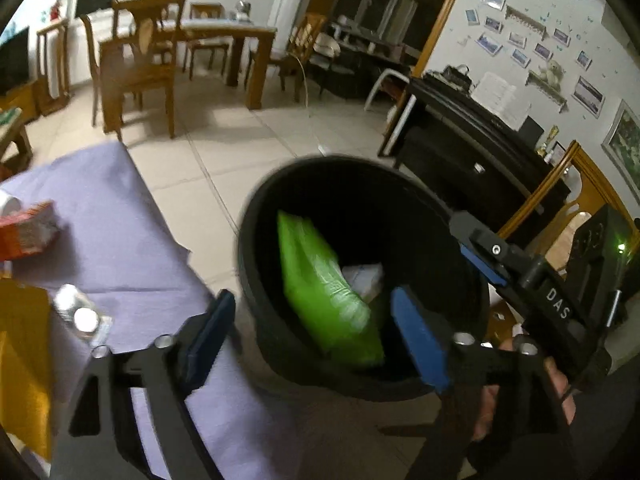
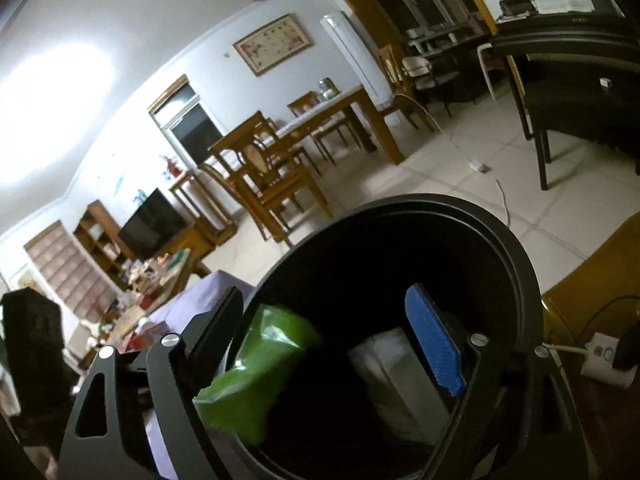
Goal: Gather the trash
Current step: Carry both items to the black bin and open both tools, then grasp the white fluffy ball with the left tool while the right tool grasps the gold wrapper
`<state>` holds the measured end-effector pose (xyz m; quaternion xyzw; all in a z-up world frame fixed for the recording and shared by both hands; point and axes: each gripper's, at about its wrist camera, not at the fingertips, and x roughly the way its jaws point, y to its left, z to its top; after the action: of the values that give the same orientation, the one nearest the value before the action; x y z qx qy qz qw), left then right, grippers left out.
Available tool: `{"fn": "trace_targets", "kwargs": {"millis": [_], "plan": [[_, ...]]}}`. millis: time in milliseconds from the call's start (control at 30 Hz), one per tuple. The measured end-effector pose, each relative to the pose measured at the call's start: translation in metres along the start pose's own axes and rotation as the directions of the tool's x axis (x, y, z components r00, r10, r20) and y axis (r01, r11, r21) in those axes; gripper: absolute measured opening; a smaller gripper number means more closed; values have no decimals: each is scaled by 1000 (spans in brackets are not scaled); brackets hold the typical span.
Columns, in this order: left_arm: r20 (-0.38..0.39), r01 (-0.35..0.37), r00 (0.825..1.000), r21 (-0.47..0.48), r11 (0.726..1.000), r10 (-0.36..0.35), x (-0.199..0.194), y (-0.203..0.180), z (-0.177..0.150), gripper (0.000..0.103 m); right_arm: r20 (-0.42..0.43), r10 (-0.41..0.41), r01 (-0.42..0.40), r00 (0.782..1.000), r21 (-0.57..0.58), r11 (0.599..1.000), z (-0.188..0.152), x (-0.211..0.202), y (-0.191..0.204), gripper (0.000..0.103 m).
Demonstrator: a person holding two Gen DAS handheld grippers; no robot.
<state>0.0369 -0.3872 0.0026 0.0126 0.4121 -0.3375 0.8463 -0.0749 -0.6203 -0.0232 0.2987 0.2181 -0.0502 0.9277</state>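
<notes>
A black bin [image 1: 360,280] stood on the tiled floor [image 1: 224,152] just off the edge of the purple-covered surface [image 1: 120,232]. On that surface lay an orange carton [image 1: 24,236], a clear bottle [image 1: 80,314] and something yellow [image 1: 20,360] at its near edge. Wooden chairs [image 1: 132,64] and a dining table [image 1: 240,40] stood well beyond. Inside the bin a green bag [image 1: 324,292] leaned beside white trash [image 1: 366,276]. The left hand-held gripper [image 1: 316,344] was released, empty, over the bin's near rim, the bag below it. The right hand-held gripper [image 2: 332,344] was likewise spread wide and empty above the bin.
</notes>
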Motion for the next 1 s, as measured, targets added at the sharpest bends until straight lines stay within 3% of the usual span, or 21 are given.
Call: {"fn": "trace_targets", "kwargs": {"millis": [200,400,633,733,900,967,1000], "plan": [[44,-39,998,-38,999,40,-40,23,-11,82,-21,50,-51,999,-32,998,1,-3,32,83],[98,-140,983,-140,980,155,-102,89,-38,82,-84,122,-130,989,-99,987,-13,5,105,83],[103,-308,932,-287,907,349,-169,188,-71,82,-213,207,-248,955,-184,951,-45,32,199,83],[43,-348,926,-286,893,375,-168,216,-80,82,-293,220,-290,931,-223,931,-65,44,236,83],[0,-357,929,-257,898,370,-153,243,-84,82,-428,135,-291,893,-323,900,-101,73,290,82],[-13,-348,934,-252,903,356,-143,249,-78,82,-459,96,-283,883,-357,890,-109,85,306,73],[-18,-341,937,-250,906,348,-138,248,-77,81,-469,80,-278,879,-369,887,-112,90,303,62]]}}
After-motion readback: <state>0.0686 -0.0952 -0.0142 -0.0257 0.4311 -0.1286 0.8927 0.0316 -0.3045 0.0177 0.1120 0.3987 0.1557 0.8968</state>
